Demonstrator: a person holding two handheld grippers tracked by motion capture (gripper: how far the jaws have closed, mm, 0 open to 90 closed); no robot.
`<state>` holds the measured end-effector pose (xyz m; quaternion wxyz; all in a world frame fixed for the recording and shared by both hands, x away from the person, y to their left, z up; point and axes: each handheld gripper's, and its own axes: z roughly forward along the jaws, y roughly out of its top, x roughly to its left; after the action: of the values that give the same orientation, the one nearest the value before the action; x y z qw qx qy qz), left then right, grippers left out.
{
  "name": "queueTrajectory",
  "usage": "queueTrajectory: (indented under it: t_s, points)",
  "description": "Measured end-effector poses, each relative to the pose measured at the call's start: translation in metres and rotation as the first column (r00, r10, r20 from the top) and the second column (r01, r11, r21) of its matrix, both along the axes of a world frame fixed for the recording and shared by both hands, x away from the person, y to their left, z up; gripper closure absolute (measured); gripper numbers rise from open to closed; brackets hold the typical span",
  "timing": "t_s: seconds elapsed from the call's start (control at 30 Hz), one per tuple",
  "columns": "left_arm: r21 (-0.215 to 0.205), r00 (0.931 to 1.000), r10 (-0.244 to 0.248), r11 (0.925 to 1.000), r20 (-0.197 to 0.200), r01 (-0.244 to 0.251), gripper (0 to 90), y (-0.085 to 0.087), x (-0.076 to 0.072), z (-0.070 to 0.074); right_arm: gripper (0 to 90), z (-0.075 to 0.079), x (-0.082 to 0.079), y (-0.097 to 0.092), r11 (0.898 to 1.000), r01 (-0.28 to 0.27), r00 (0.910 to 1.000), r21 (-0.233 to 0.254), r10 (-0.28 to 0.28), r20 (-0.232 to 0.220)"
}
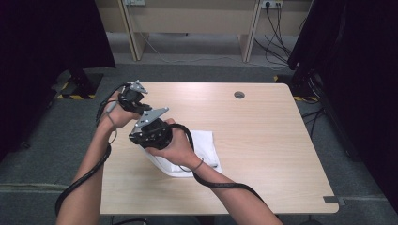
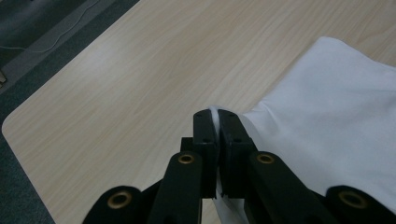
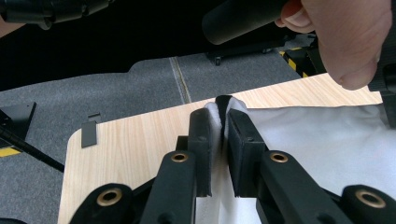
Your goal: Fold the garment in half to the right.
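Gripping one white cloth (image 1: 202, 145): two tools, left tool (image 2: 216, 122), right tool (image 3: 219, 122).

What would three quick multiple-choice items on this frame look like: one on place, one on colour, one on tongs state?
1. Where does the white folded cloth lie on the light wooden table?
A. At the far right corner
B. Toward the near left part, under the hands
C. On the floor beside it

2. What colour is the cloth?
A. White
B. Red
C. Dark blue

3. How do the left tongs stand?
A. Wide open above bare wood
B. Shut on nothing
C. Shut on an edge of the cloth

Key:
1. B, as the high view shows it left of centre, partly beneath the right hand.
2. A, since it reads plain white in both gripper views.
3. C, because the left gripper view shows fabric pinched between the black pads; the right tongs pinch cloth likewise.
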<state>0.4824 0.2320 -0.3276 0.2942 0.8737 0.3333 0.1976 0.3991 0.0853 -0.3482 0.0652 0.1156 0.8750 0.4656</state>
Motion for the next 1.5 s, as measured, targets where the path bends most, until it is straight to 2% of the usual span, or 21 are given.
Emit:
queueTrajectory:
  t_s: [1.0, 1.5]
  points:
    - [0.017, 0.9997, 0.018, 0.9997, 0.016, -0.018, 86.1, 0.010, -0.004, 0.013, 81.2, 0.014, -0.003, 0.012, 1.000, -0.010, 0.9998, 0.011, 0.010, 0.018]
    - [0.015, 0.9999, 0.011, 0.9998, 0.007, -0.011, 86.1, 0.004, -0.003, 0.009, 81.2, 0.010, -0.003, 0.006, 1.000, -0.008, 0.9998, 0.006, 0.008, 0.016]
